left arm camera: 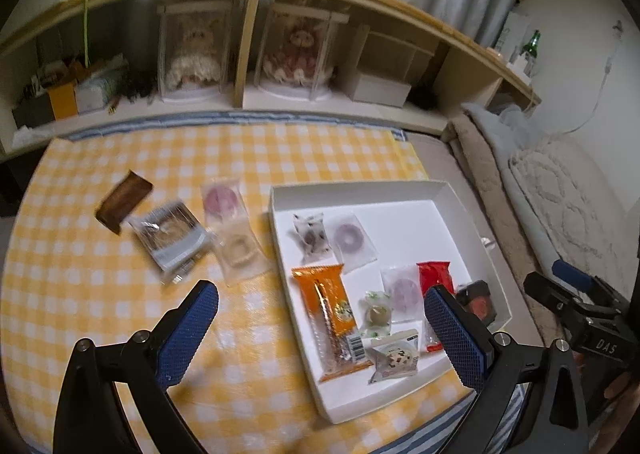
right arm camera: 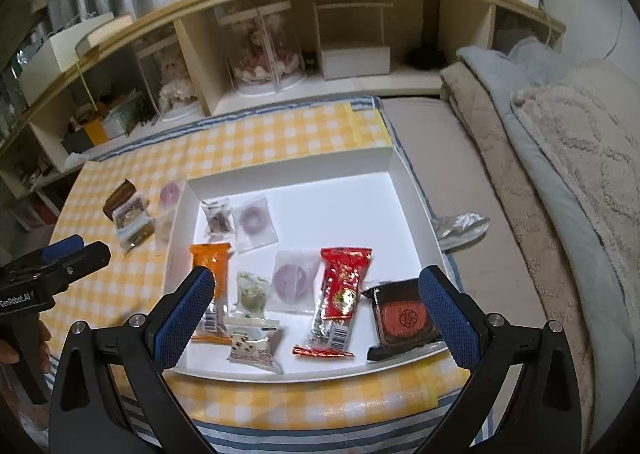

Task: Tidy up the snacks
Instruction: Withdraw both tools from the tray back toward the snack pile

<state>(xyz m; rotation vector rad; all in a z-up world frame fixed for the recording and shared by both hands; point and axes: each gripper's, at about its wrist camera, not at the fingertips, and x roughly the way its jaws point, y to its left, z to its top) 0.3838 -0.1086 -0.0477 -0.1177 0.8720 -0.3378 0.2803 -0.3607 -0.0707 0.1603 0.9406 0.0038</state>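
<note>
Trouble from the left wrist view lies mostly with the four snacks outside the box. The left gripper [left arm camera: 320, 318] hangs above the yellow checked cloth [left arm camera: 80, 294] with its jaws spread wide and nothing between them. Ahead of it, on the cloth, lie a brown bar [left arm camera: 124, 201], a clear packet with a grey band [left arm camera: 172, 240], a pink ring sweet [left arm camera: 221, 199] and a pale ring sweet [left arm camera: 240, 252]. The grey-banded packet overlaps the brown bar's corner, and the two ring sweets touch each other, so a careless pinch could, I judge, drag a neighbour along or push it away. The film wrappers look slick (likely to slide out of blue pads). The white box [left arm camera: 400, 189] sits just right of them; its near wall could catch a snack carried in too low.

From the right wrist view, the right gripper [right arm camera: 316, 310] is likewise wide open and empty, poised over the box's near half. Under it sit an orange bar [right arm camera: 210, 262], a red bar [right arm camera: 342, 290], a dark square cake [right arm camera: 400, 318], a chocolate-chip cookie pack [right arm camera: 252, 348], a green-and-white sweet [right arm camera: 250, 290] and purple ring sweets [right arm camera: 290, 280]. They lie loosely, some touching, so dropping straight down risks nudging several at once. A crumpled silvery wrapper [right arm camera: 460, 228] lies outside the box's right wall on the bedding and could be overlooked.
</note>
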